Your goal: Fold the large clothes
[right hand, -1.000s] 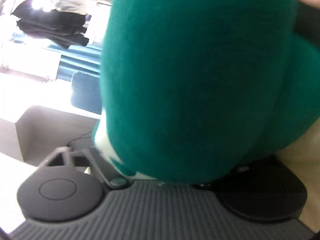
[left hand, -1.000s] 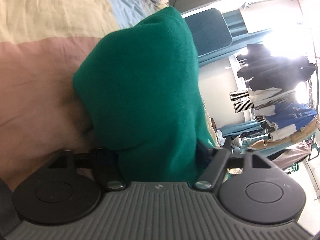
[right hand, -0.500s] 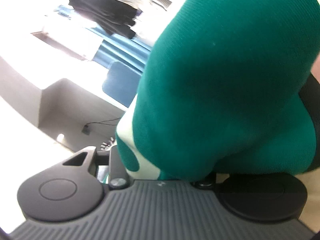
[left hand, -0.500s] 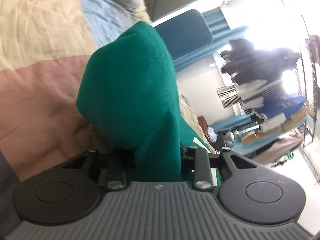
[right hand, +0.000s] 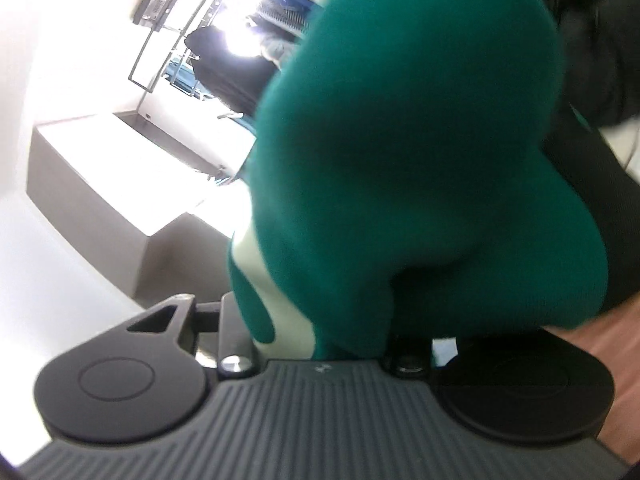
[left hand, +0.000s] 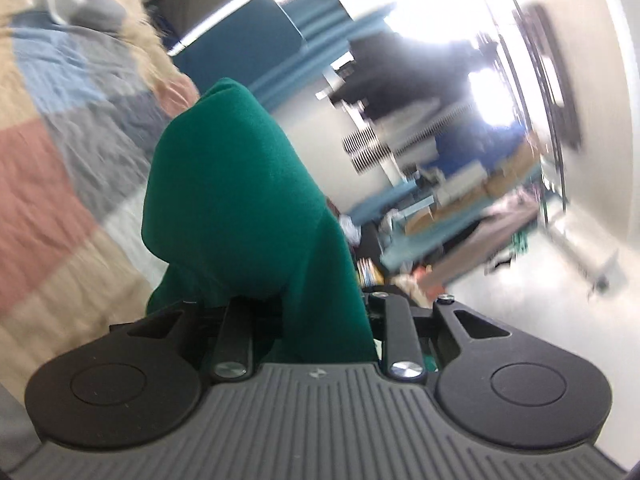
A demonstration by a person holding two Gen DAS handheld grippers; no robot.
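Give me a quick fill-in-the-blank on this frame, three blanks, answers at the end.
1. Each gripper's jaws are closed on a bunch of ____ fabric.
2. In the right wrist view, the green garment shows a ____ patch near the left jaw.
3. In the left wrist view, the patchwork bedspread lies to the ____ of the garment.

Answers: green; white; left

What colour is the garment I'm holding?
Deep green garment with a pale cream marking, clearest in the right wrist view.
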